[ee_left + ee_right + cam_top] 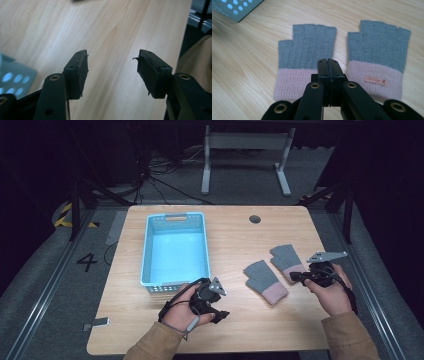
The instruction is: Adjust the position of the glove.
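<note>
Two fingerless knitted gloves, grey with pink cuffs, lie flat on the pale wooden surface [240, 240], and everything else is placed here against them. Far to their left stands the light blue perforated plastic basket [175, 249], well apart from both. Between the basket and the gloves, nearer the person's edge, the left gripper [216, 312] rests low in the left hand [182, 312]; in the left gripper view its jaws stand released, a clear gap between them with bare wood beneath (a corner of the basket shows at that view's left edge). Next comes the left glove [265, 281], lying at a slant with its cuff toward the person, then the right glove [287, 260] just beside it, a small tan label on its cuff. The right gripper [295, 276], held in the right hand [332, 295], sits at the right glove's cuff; its jaws are clenched together, grasping nothing, and point at the strip of wood between the two gloves.
</note>
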Motion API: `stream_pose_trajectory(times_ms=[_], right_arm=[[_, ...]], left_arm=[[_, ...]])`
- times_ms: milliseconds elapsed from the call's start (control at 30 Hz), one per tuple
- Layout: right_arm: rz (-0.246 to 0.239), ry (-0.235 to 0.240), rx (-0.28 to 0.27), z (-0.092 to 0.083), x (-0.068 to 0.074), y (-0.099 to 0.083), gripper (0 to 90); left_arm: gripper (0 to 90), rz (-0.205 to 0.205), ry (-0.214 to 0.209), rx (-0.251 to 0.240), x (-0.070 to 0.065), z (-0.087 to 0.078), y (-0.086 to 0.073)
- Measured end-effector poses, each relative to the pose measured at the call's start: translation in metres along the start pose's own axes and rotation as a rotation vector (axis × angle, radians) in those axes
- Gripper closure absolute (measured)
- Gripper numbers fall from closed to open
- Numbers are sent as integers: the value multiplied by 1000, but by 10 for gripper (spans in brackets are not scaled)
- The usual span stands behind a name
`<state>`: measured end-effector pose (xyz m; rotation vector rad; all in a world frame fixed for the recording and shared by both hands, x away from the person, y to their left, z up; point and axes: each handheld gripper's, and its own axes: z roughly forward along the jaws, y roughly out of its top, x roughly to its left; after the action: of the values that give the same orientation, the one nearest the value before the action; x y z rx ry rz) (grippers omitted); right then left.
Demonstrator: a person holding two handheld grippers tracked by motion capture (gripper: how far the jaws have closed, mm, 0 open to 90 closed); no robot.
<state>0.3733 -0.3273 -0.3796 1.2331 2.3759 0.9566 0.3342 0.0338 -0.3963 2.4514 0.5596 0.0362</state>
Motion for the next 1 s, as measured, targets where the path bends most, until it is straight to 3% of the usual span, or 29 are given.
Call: stream_pose_trajectory(times_ms=[100,333,667,800,1000], right_arm=[[-12,26,2,7,4,5,900],[-28,59,-15,14,12,16,900],[-72,97,-15,35,36,38,900],[-107,107,13,51,48,40,900],[-127,120,54,72,54,40,900]], left_arm=[[387,-36,1,34,2,-2,-2],[315,-39,-35,15,2,-4,-1],[345,-33,13,40,4,-4,-3],[349,-44,15,24,6,-5,-4],[350,-49,22,30,7,-5,-6]])
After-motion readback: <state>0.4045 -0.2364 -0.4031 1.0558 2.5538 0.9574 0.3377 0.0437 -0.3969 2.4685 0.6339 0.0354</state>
